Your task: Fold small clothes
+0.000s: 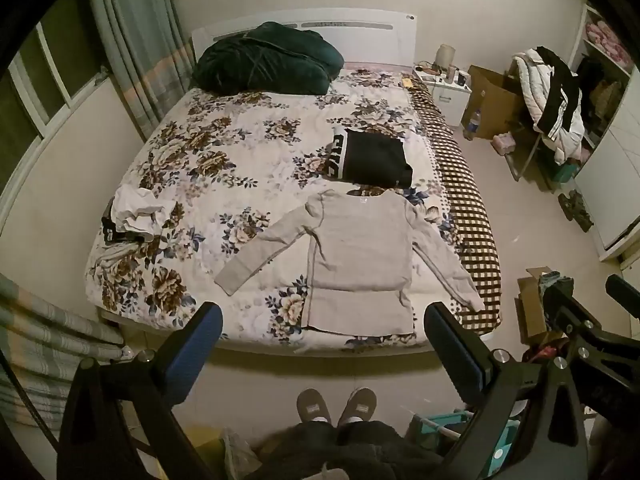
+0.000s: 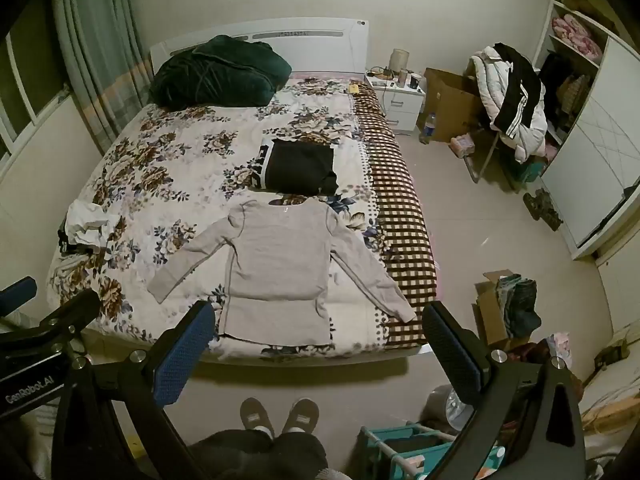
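A grey long-sleeved top [image 1: 356,252] lies flat on the flowered bed [image 1: 224,160], sleeves spread, hem toward me; it also shows in the right wrist view [image 2: 276,264]. A folded black garment with white lettering [image 1: 370,156] lies just beyond its neck, also seen from the right [image 2: 298,166]. A crumpled white and dark pile [image 1: 130,216] sits at the bed's left edge, likewise in the right wrist view [image 2: 86,226]. My left gripper [image 1: 324,344] is open and empty, held back above the floor before the bed's foot. My right gripper [image 2: 320,344] is open and empty, likewise held back.
A dark green quilt [image 1: 268,60] lies at the headboard. A checked blanket [image 1: 468,208] runs along the bed's right edge. A nightstand [image 2: 402,102], cardboard boxes [image 2: 496,304], a chair heaped with clothes [image 2: 512,96] and a wardrobe [image 2: 592,152] stand on the right. My slippered feet [image 1: 336,404] are below.
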The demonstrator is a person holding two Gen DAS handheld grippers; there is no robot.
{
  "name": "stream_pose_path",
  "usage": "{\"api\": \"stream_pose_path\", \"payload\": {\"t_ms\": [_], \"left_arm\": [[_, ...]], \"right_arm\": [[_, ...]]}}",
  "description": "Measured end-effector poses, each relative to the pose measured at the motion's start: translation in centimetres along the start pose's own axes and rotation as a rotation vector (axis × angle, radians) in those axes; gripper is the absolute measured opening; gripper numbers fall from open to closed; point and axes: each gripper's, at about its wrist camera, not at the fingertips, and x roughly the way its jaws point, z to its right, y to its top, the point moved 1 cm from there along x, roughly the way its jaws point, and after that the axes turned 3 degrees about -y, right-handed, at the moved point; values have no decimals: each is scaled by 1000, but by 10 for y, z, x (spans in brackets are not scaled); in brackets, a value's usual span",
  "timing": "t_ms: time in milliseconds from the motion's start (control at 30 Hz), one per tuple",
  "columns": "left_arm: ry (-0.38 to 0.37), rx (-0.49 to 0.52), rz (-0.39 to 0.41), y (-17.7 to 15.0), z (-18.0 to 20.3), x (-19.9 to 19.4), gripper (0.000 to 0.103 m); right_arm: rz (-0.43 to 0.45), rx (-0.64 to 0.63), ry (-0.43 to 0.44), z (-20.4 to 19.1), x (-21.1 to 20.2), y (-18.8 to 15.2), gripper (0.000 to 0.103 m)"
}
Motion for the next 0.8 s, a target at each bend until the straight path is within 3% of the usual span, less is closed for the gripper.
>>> {"api": "stream_pose_path", "payload": {"t_ms": [800], "left_arm": [[10,5,2,14,-4,-3,103]], "right_arm": [[-2,0,0,-1,2,4,103]]}}
